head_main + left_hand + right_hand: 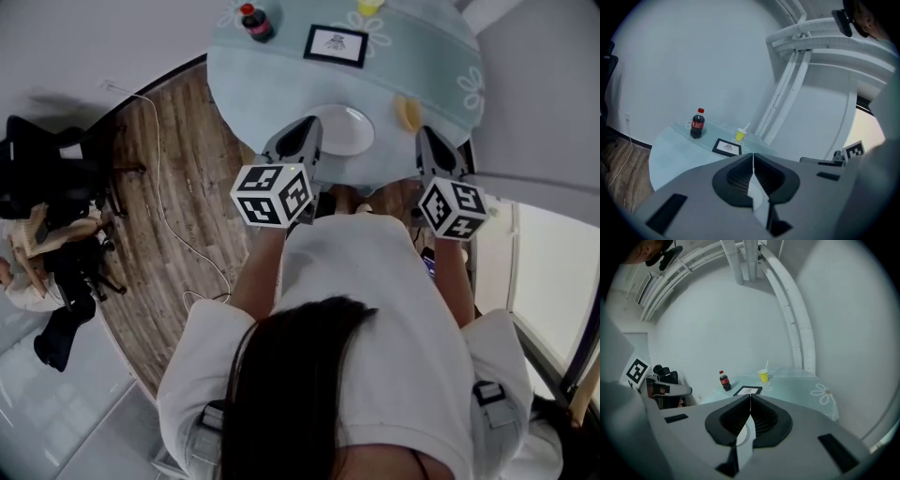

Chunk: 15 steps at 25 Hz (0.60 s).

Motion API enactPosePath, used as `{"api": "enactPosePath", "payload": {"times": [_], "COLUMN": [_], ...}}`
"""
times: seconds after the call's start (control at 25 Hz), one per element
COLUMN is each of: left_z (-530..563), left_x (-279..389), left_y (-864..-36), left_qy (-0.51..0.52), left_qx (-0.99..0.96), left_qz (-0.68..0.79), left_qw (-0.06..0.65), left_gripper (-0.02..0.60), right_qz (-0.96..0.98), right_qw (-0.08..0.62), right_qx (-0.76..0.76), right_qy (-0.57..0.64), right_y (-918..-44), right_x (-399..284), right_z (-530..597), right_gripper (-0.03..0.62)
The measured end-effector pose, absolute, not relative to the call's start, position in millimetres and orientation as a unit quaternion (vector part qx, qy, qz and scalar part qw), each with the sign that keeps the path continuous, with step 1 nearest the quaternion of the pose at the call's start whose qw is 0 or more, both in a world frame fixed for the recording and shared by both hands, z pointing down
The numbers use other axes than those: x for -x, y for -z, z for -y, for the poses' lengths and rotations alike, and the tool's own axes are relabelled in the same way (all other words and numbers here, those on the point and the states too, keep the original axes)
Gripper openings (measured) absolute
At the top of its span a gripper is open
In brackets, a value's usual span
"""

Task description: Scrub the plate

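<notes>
Plate (pixel 349 129) sits on the table (pixel 272 66)
Left gripper (pixel 309 131) and right gripper (pixel 428 139): shut, empty. Scrubbing may be coming or done.

even soft daylight, strong fisheye bending, dark vignetted corners, tool views slightly soft

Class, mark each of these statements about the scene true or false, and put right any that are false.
1. The plate lies on the table. True.
2. The left gripper has its fingers wide apart. False: they are together, with nothing between them.
3. The cola bottle has a blue cap. False: the cap is red.
4. The yellow cup holds a straw. True.
5. The right gripper grips the plate. False: it is shut and empty.
</notes>
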State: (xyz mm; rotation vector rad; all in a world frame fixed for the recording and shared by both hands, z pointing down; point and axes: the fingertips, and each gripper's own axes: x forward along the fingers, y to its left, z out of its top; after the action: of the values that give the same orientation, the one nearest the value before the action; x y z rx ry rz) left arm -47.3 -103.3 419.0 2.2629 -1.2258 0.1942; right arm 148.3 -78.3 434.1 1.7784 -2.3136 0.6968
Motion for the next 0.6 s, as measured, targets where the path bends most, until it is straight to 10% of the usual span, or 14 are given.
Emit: {"api": "enactPosePath", "payload": {"times": [0.6], "left_z": [91], "left_x": [51], "left_y": [-432], "left_qy": [-0.075], "left_qx": [-0.830], "left_qz": [0.466], "left_qw": [0.297], "left_gripper": [0.017], "right_qz": [0.776], "right_qw": [0.092], "right_qx": [-0.578], "right_qy": [-0.235], "right_y": [-445], "right_x": [-142], "right_z": [75], "right_gripper": [0.035]}}
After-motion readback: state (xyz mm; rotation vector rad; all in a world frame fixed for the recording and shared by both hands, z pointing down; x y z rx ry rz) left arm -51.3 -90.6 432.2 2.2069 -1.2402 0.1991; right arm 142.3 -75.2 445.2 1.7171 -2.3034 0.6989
